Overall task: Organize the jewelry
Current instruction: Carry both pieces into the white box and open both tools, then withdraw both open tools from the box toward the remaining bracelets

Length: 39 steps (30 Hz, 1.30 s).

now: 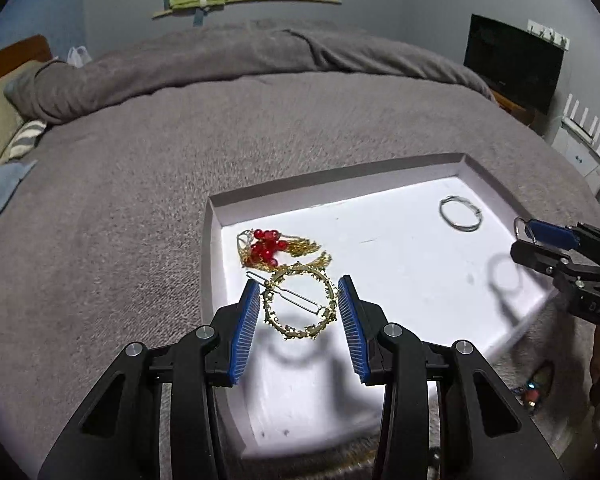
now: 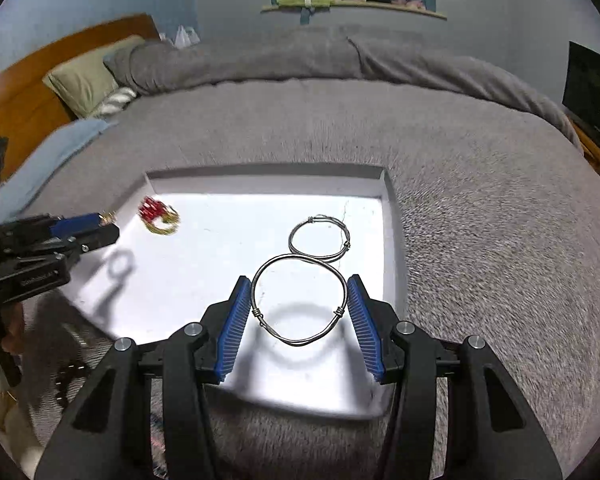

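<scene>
Jewelry lies in a shallow white tray (image 1: 216,216) on a bed covered by a grey blanket (image 1: 140,184); behind it we see pillows, a shelf (image 1: 252,0) and a dark screen (image 1: 512,60). Our left hand-held gripper (image 1: 300,284) pinches a gold ornate ring-shaped clip (image 1: 300,306) above the tray, near a red-beaded gold piece (image 1: 276,246). Our right hand-held gripper (image 2: 300,284) pinches a silver wire bangle (image 2: 300,300), beside a second bangle (image 2: 320,238) lying in the tray. Only the right view shows the wooden headboard (image 2: 52,64) fully.
</scene>
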Each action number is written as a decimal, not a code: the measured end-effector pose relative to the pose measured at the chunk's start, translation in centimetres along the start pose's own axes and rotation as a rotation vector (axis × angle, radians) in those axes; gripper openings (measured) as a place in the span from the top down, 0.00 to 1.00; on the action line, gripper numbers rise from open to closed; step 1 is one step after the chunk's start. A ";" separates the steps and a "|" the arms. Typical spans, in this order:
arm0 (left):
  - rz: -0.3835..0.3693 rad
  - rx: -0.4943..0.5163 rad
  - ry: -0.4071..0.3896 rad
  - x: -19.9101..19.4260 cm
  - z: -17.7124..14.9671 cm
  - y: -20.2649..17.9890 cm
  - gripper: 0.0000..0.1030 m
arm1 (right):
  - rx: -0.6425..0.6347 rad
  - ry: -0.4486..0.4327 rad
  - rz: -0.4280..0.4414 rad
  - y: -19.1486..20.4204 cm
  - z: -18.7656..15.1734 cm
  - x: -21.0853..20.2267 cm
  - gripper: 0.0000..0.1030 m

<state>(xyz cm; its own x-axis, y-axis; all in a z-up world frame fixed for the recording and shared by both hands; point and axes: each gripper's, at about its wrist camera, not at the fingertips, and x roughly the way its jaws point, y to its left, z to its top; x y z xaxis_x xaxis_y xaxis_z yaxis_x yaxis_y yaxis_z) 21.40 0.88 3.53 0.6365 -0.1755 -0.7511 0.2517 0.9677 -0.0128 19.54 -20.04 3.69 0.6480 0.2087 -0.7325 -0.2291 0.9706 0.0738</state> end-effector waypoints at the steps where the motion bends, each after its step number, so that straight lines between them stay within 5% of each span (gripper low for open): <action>1: 0.002 0.002 0.006 0.3 0.0 0.1 0.59 | -0.001 0.016 -0.005 0.0 0.1 0.6 0.52; 19: 0.027 0.052 0.080 3.4 -0.4 0.1 0.58 | -0.111 0.094 -0.085 1.6 0.7 3.9 0.52; 29: -0.012 0.014 0.020 1.2 -0.7 0.0 0.37 | -0.063 0.078 -0.053 1.4 1.1 3.3 0.51; 35: -0.018 -0.006 -0.044 -1.7 -1.1 0.4 0.24 | -0.055 -0.013 -0.029 1.9 1.3 0.0 0.33; 39: -0.011 -0.020 -0.076 -3.8 -1.9 0.6 0.20 | -0.051 -0.077 -0.033 2.0 0.7 -2.9 0.07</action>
<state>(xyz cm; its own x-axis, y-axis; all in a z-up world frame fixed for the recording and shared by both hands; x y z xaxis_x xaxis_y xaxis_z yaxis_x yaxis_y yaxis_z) 17.74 2.47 5.07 0.6875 -0.1982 -0.6986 0.2444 0.9691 -0.0344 17.73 -18.65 6.43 0.7093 0.1871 -0.6796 -0.2422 0.9701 0.0143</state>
